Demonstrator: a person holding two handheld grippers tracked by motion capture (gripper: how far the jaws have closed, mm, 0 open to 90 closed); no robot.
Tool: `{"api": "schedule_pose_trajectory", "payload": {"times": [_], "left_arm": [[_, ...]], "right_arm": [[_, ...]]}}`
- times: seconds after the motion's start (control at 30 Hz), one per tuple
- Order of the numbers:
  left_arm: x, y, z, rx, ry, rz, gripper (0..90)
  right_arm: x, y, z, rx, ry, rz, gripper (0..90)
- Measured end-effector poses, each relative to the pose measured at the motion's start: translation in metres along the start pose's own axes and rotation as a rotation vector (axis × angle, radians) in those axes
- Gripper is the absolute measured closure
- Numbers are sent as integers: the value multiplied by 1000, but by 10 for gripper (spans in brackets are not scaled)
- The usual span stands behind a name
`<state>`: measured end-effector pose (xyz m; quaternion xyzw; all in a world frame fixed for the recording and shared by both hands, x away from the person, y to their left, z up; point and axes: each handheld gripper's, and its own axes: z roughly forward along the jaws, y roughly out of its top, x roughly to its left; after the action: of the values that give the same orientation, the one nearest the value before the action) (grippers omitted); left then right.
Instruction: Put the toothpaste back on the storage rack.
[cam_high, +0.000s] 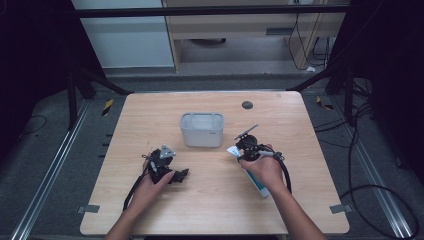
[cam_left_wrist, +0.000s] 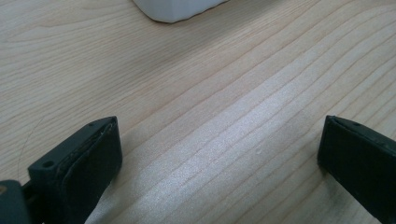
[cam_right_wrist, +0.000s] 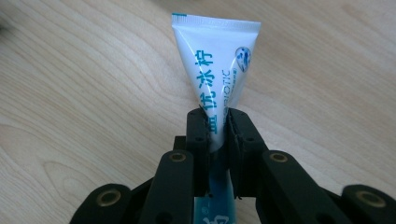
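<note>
Toothpaste tube (cam_right_wrist: 215, 70), light, soft, slippery: your right gripper (cam_right_wrist: 217, 128) pinches its middle; left gripper (cam_left_wrist: 219, 154) gapes empty above the bench (cam_left_wrist: 196, 93).

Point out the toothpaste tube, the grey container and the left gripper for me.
toothpaste tube (cam_right_wrist: 217, 70): right gripper view, on its printed white body.
grey container (cam_high: 201, 131): high view, on its front wall.
left gripper (cam_left_wrist: 219, 158): left gripper view, midway between its open jaws.
</note>
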<state>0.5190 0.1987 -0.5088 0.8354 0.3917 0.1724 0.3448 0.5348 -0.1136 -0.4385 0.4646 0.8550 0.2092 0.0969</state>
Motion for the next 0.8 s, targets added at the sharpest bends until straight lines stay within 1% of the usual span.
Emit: {"api": "schedule_pose_trajectory", "payload": {"times": [0.03,0.13,0.23,0.37,0.4,0.43,0.47,0.5,0.53,0.57,0.6,0.63,0.7,0.73,0.77,0.8], "left_arm": [[0,0,0,0,0,0,0],[0,0,0,0,0,0,0],[0,0,0,0,0,0,0],[0,0,0,0,0,0,0],[0,0,0,0,0,0,0],[0,0,0,0,0,0,0],[0,0,0,0,0,0,0],[0,0,0,0,0,0,0],[0,0,0,0,0,0,0],[0,0,0,0,0,0,0],[0,0,0,0,0,0,0],[0,0,0,-1,0,0,0],[0,0,0,0,0,0,0],[0,0,0,0,0,0,0],[0,0,0,0,0,0,0],[0,0,0,0,0,0,0]], "right_arm": [[-1,1,-2,-7,-1,-4,800],[-4,5,-11,-35,-3,10,801],[-7,9,-20,-51,-6,11,802],[-13,15,-36,-103,-17,21,801],[-13,15,-36,-103,-17,21,801],[-17,18,-43,-129,-24,31,801],[-18,19,-45,-140,-24,34,802],[-18,19,-45,-140,-24,34,802],[-21,21,-51,-169,-23,42,801],[-22,22,-52,-180,-22,43,801],[-22,22,-52,-180,-22,43,801],[-24,24,-56,-206,-22,49,802],[-25,26,-60,-231,-24,57,802],[-25,26,-60,-231,-24,57,802],[-27,29,-65,-264,-27,63,802],[-27,30,-67,-274,-27,67,802]]}}
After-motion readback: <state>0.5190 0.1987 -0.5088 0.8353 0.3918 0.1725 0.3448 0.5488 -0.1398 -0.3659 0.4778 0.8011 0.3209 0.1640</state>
